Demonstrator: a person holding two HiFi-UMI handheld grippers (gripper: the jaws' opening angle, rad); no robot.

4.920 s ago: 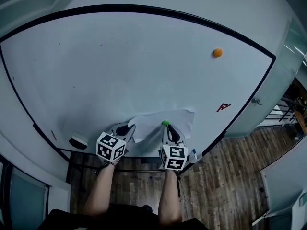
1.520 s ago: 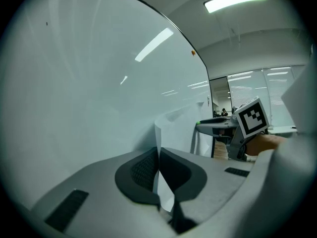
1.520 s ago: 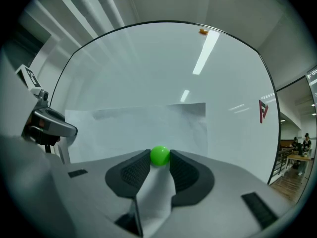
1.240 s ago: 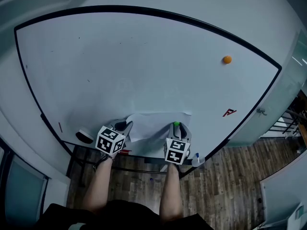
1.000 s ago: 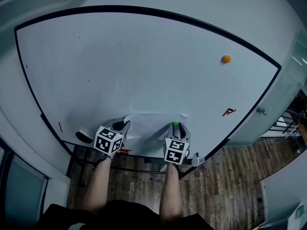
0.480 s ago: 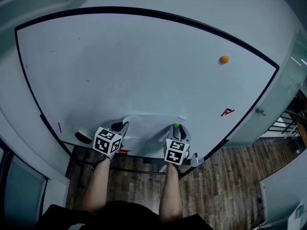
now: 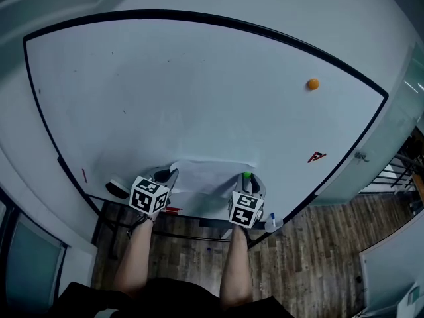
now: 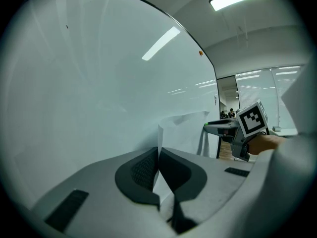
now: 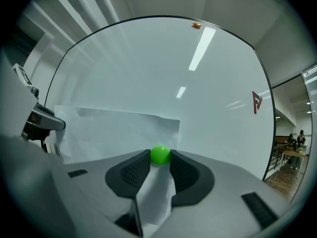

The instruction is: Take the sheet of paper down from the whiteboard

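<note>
A white sheet of paper (image 7: pixel 209 176) lies low on the whiteboard (image 7: pixel 199 91), just above its bottom rail. My left gripper (image 7: pixel 173 172) is shut on the sheet's left edge; in the left gripper view the paper (image 8: pixel 183 133) runs up from between the pressed pads of that gripper (image 8: pixel 158 152). My right gripper (image 9: pixel 160 156) is shut on a round green magnet (image 9: pixel 160 154) at its fingertips, with a fold of the paper (image 9: pixel 114 130) lying between the jaws beneath it. In the head view that magnet (image 7: pixel 246 175) sits near the sheet's right edge.
An orange magnet (image 7: pixel 313 84) and a red mark (image 7: pixel 316 157) are on the board's right side. An eraser (image 7: pixel 118 188), a red pen (image 7: pixel 171 210) and a blue-capped marker (image 7: pixel 271 218) rest along the bottom rail. Wooden floor lies below.
Both grippers have stayed almost still over the last second. Since the earliest frame the sheet's right corner has drawn in toward the right gripper and its top edge sits a little lower.
</note>
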